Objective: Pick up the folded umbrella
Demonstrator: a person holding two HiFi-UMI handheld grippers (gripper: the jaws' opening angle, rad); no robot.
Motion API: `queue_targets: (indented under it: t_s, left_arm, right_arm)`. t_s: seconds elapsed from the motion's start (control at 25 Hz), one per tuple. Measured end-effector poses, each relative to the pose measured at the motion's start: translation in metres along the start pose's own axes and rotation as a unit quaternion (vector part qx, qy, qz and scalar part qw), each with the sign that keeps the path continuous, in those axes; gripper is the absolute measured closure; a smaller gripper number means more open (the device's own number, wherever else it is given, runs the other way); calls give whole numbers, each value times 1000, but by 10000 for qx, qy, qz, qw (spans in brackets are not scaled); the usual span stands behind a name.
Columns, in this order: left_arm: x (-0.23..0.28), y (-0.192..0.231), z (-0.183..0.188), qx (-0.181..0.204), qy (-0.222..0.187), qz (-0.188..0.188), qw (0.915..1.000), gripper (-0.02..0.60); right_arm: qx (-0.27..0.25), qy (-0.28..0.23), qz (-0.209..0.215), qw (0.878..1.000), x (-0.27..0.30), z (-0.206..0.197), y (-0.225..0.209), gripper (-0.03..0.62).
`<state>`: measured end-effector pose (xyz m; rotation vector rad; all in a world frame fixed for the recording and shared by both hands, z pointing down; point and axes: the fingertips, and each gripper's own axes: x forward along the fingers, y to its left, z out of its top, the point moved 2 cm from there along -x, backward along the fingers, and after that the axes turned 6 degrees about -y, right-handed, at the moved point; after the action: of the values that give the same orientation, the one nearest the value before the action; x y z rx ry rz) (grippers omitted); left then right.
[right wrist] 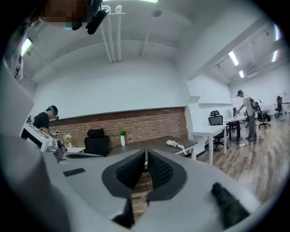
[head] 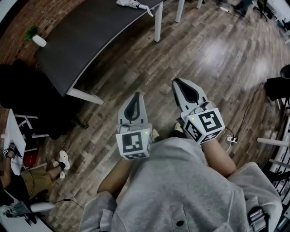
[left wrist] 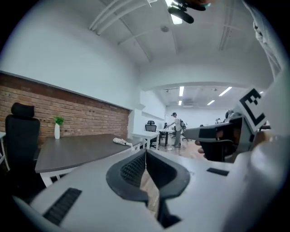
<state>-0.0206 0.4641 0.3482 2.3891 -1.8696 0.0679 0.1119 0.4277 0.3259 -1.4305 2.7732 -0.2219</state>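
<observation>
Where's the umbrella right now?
The umbrella lies at the far end of the dark table, at the top edge of the head view; the potted plant stands at the table's other end, to the left.

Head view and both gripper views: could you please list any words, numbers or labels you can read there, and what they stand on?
No readable text in any view.
The marker cubes on the left gripper and right gripper show only black-and-white square patterns, not letters.
</observation>
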Motion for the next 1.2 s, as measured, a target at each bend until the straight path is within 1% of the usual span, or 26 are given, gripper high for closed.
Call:
queue_targets:
  t_s: [0.08, 0.16, 0.36, 0.48, 0.6, 0.88, 1.2]
  left_arm:
    - [3, 6, 3, -155, 75, -3, 9999, 565]
    - [4, 12, 8, -241, 54, 31, 9997, 565]
    - [6, 14, 15, -73, 128, 75, 9999, 565]
    - [6, 14, 9, -147, 302, 114, 9994, 565]
    - [7, 16, 5, -220, 390, 97, 9990, 566]
    - [11, 16, -2, -197, 544, 17, 9983, 565]
    - [25, 18, 0, -156, 530, 76, 9984, 566]
  right_arm:
    - [-1, -17, -27, 10000, 1, 1, 1, 562]
    - [57, -14, -73, 10000, 1, 0, -1, 562]
    - [56, -35, -234, 9997, -2, 3, -8, 562]
    - [99, -41, -330, 9994, -4, 2, -14, 562]
    - [124, -46, -411, 9991, -4, 3, -17, 563]
    - [-4, -8, -342, 9994, 1, 2, -14, 562]
    - [-13, -19, -220, 9998, 15, 3, -23, 562]
